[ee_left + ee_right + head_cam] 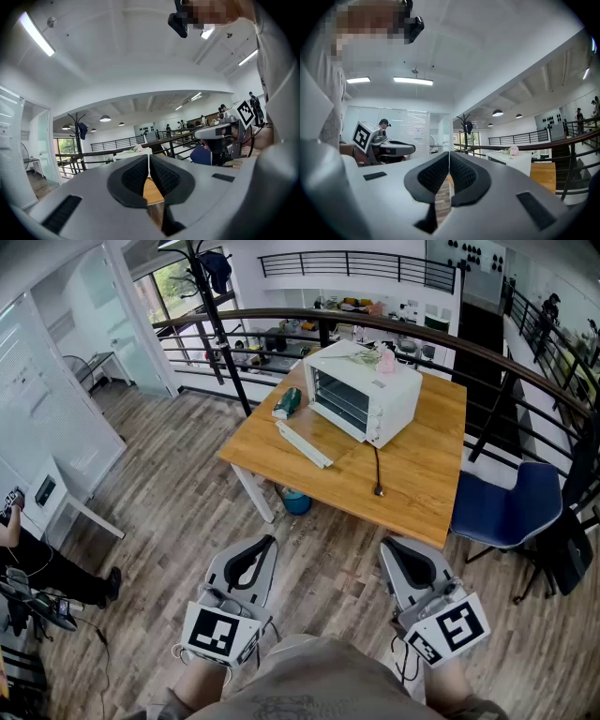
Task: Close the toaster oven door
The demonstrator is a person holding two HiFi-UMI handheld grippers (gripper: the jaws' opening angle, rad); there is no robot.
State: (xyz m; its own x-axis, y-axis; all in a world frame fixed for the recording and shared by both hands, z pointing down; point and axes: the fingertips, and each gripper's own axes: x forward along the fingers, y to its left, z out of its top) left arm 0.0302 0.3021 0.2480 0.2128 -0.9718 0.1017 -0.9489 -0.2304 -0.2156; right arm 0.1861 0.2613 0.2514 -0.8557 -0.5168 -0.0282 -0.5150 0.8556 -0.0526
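The white toaster oven (361,390) stands on the wooden table (412,474) ahead of me, its front turned to the lower left. Its glass door lies folded down flat, ending in a white handle bar (303,444). Both grippers hang low over the floor, well short of the table. My left gripper (251,563) is shut with nothing in it, and so is my right gripper (405,554). In the left gripper view the pads (136,176) meet in front of the distant oven (130,154). The right gripper view shows closed pads (461,173), with the oven (513,159) off to the right.
A green object (287,404) lies on the table beside the oven. A black power cord (377,470) trails across the tabletop, and pink flowers (386,359) lie on the oven's top. A blue chair (506,507) stands right of the table. A dark railing (281,320) curves behind. A person (28,559) stands far left.
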